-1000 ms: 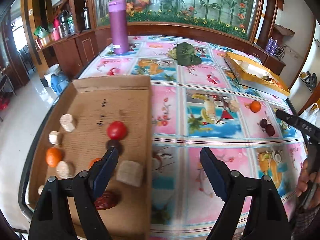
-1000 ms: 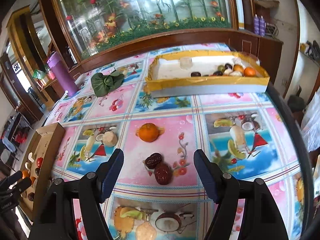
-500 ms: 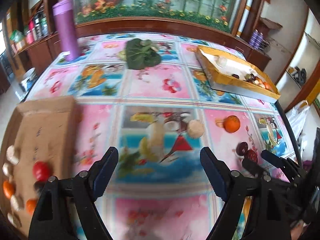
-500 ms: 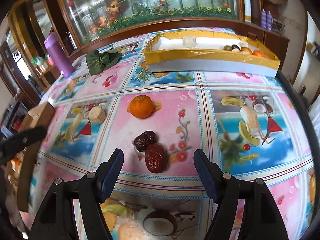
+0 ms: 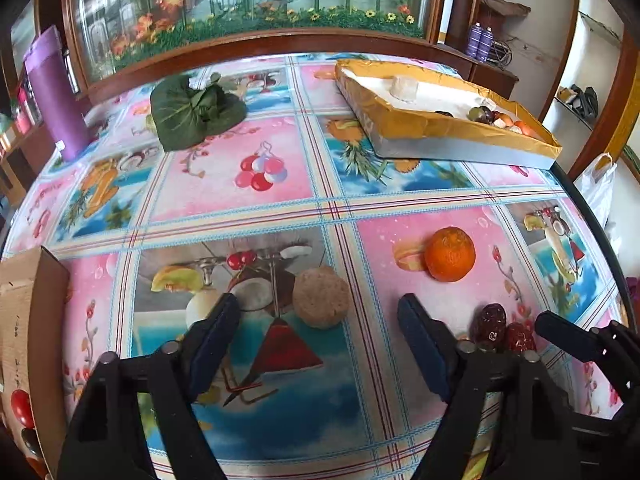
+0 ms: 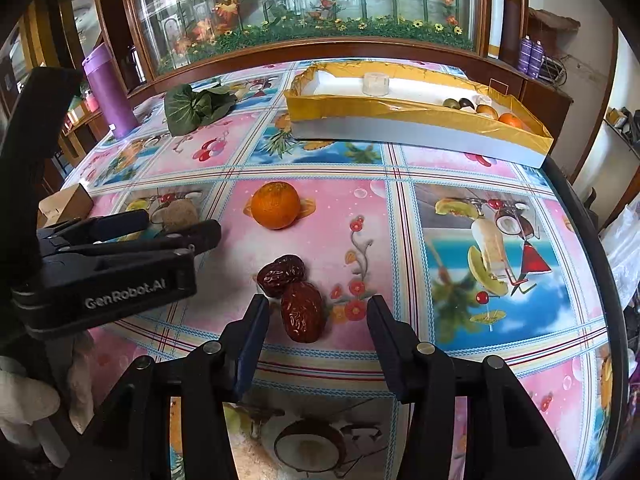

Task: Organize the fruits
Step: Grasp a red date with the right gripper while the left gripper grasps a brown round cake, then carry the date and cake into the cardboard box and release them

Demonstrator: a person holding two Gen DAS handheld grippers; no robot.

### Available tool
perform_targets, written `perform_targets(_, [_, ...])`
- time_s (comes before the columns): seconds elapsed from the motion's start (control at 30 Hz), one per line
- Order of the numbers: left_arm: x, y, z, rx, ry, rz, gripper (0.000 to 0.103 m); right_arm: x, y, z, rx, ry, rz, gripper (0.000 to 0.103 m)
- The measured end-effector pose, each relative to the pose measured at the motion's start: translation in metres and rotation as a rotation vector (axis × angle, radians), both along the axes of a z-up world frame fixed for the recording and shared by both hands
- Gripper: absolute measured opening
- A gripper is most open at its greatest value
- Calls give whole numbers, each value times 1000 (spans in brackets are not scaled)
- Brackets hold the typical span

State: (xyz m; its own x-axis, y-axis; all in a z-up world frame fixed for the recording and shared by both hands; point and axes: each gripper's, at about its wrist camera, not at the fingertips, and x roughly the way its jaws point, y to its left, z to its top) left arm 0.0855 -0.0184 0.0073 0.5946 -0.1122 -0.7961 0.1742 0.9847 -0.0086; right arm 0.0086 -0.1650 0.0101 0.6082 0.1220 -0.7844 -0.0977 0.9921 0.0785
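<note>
Two dark red dates [image 6: 296, 294] lie together on the patterned tablecloth, also in the left wrist view [image 5: 502, 328]. An orange [image 6: 275, 205] lies beyond them, also in the left wrist view [image 5: 450, 254]. A round tan piece [image 5: 320, 297] lies left of the orange. My right gripper [image 6: 316, 324] is open, its tips just short of the nearer date on either side. My left gripper [image 5: 318, 326] is open and empty, close to the tan piece; it shows in the right wrist view [image 6: 176, 228].
A yellow-rimmed box [image 6: 420, 120] with several fruits stands at the back right. A cardboard tray [image 5: 28, 320] with a small tomato [image 5: 20, 408] is at the left. A green leafy bundle [image 5: 196, 112] and a purple bottle [image 5: 54, 92] stand at the back left.
My left gripper has swung right from the cardboard tray to the tan piece. My right gripper has moved closer to the two dates. Both stayed open.
</note>
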Motion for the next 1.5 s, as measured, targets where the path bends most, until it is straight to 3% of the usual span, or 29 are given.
perform_targets(0.1, [-2,-1,3,25,-23,1,28,-1,2,0,-22,-3,2,42])
perform_targets(0.13, [-2,1,4,24,-22,2,25,-1,4,0,-34,-4,2,40])
perform_targets(0.3, [-14,9,12,1,-34,13,25,-4,4,0,-51,-11,2,23])
perform_targets(0.47, [-37,19,34,-13,-94,20,26,-5,0,3,0,-16,4,23])
perform_targets(0.67, [-68,43,54,-65,-124,45,26,-14,-3,18,69,-89,17,23])
perform_targets(0.83, [-92,66,64,-100,-141,81,26,-15,-13,26,195,-113,27,23])
perform_targets(0.97, [-108,88,70,-111,-153,121,26,-16,-13,26,191,-121,16,23])
perform_targets(1.1, [-124,125,75,-101,-158,191,26,-18,-6,27,149,-136,15,23])
perform_targets(1.23, [-134,173,85,-76,-163,256,26,-21,-2,31,209,-85,28,23])
perform_targets(1.37, [-131,224,94,-18,-160,311,26,-32,25,62,199,-112,102,23])
perform_targets(1.5, [-114,272,98,-15,-132,356,26,-32,74,95,178,-138,206,24])
